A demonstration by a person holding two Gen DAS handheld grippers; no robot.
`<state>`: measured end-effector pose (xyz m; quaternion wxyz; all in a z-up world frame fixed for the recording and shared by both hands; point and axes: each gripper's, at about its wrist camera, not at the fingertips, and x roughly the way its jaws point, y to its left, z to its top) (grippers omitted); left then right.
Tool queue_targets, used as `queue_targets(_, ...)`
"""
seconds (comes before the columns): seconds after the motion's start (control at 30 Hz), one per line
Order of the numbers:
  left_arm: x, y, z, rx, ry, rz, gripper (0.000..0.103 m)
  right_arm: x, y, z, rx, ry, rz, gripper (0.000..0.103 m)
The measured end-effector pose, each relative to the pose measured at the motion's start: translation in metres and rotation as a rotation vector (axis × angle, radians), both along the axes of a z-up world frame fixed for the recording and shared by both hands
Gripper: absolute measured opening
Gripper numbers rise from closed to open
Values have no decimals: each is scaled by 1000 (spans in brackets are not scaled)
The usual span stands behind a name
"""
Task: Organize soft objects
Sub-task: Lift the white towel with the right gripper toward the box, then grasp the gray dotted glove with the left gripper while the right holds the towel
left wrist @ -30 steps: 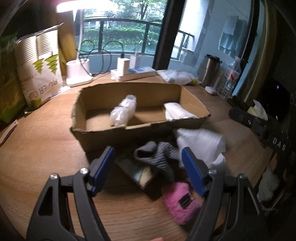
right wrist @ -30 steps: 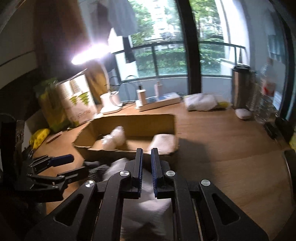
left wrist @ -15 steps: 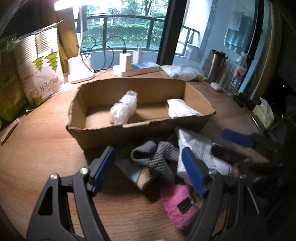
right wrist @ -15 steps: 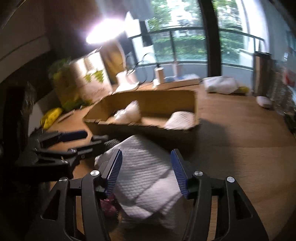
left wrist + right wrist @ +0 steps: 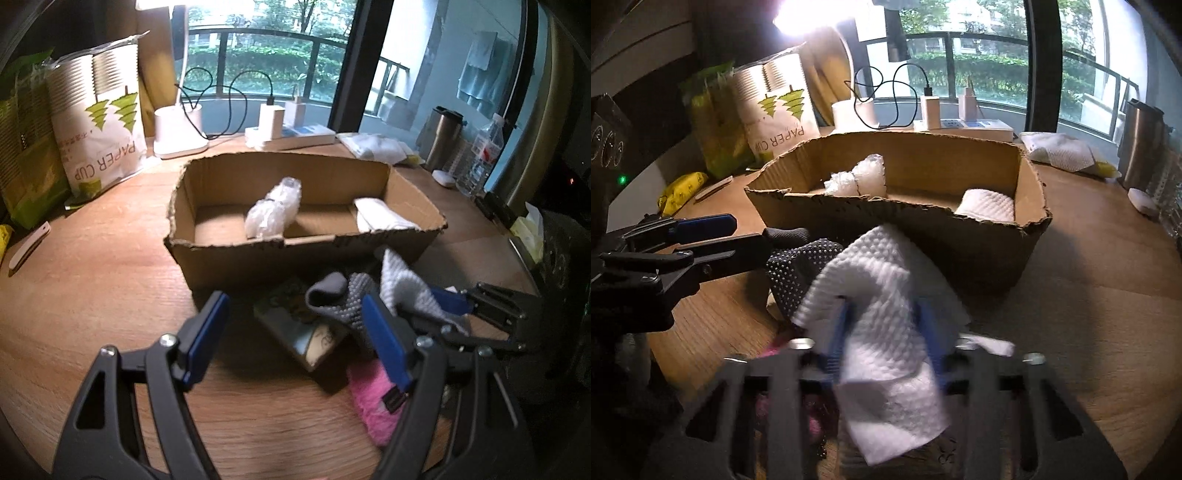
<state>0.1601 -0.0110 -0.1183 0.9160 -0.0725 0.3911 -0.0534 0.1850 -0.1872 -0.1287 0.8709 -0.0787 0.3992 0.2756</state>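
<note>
A torn cardboard box (image 5: pixel 295 266) (image 5: pixel 960 240) holds a bubble-wrap bundle (image 5: pixel 273 212) and a folded white cloth (image 5: pixel 380 218). In front of it lies a pile: a grey dotted glove (image 5: pixel 343 295) (image 5: pixel 798 266), a flat printed packet (image 5: pixel 299 328) and a pink fuzzy item (image 5: pixel 373 402). My left gripper (image 5: pixel 293 306) hovers open over the pile, holding nothing. My right gripper (image 5: pixel 882 332) is closing its jaws on a white waffle cloth (image 5: pixel 882 280) (image 5: pixel 406 288), which bunches up between the blue pads.
A paper-cup bag (image 5: pixel 99 129) and a green pack stand at the back left. A white lamp base (image 5: pixel 177 129) and a power strip (image 5: pixel 295 133) line the window. A steel tumbler (image 5: pixel 443 136) and a water bottle (image 5: pixel 484 155) stand at the right.
My right gripper sank onto the white cloth, opened wide, then closed around it, and the cloth now stands bunched up. The left gripper stays open over the pile.
</note>
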Motion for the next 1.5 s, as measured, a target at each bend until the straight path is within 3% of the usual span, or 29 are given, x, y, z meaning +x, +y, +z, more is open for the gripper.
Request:
queue_targets(0.03,0,-1,0,-1,-1,-2,76,0,-2,2,7,-5,-1,14)
queue_targets(0.1,2,-4,0,4,-6,-10,76,0,-5,5,13,-14,-5,10)
queue_targets(0.33,10,-24,-1,34,-19,-55,76,0,-29,25,98,-47,-41,9)
queue_targets(0.57,27,-44,-11,46,25,-103,75,-4,-60,50,171,-127,-88,9)
queue_targets(0.63,30,-47,-13,44,39,-110,69,-4,-66,52,170,-133,-89,9)
queue_targets(0.8,35,-49,-24,41,96,-113,38,-5,-77,48,160,-129,-101,9)
queue_targets(0.9,34,-49,-21,25,87,-126,26,-6,-79,48,164,-135,-105,9)
queue_targets(1.5,10,-30,42,-47,-97,-143,23,-15,-71,63,161,-189,-94,9)
